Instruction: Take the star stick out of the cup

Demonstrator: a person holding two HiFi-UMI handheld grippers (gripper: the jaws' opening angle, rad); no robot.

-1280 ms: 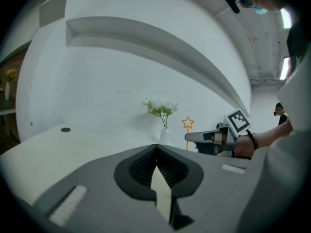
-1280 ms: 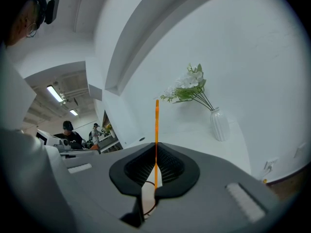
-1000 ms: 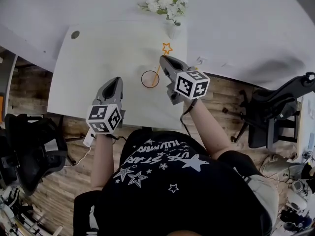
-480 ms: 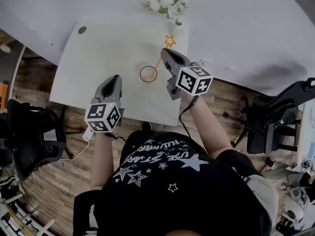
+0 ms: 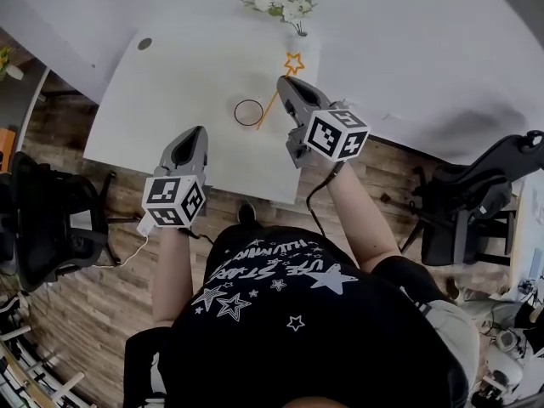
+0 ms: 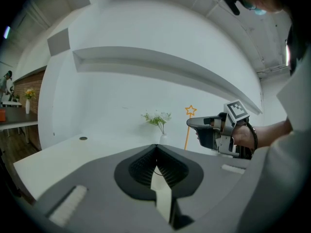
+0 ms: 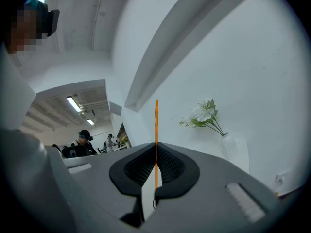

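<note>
An orange star stick (image 5: pixel 276 96) slants over the white table (image 5: pixel 170 92), its star (image 5: pixel 294 63) at the far end. My right gripper (image 5: pixel 283 84) is shut on the stick's shaft. The stick's lower end sits at the right rim of the clear cup (image 5: pixel 248 112), seen as a dark ring. In the right gripper view the stick (image 7: pixel 156 130) stands upright between the shut jaws of the right gripper (image 7: pixel 156 149). My left gripper (image 5: pixel 193 136) hovers at the table's near edge, left of the cup, shut and holding nothing. The left gripper view shows the star (image 6: pixel 190 110) and the right gripper (image 6: pixel 191 124).
A small vase of white flowers (image 5: pixel 287 2) stands at the table's far edge, just beyond the star. A round grommet hole (image 5: pixel 144 44) is at the far left corner. Office chairs (image 5: pixel 51 228) (image 5: pixel 476 194) flank the person on the wooden floor.
The right gripper has carried the stick rightward relative to the cup; its lower end went from inside the ring to its right rim. The left gripper stayed put.
</note>
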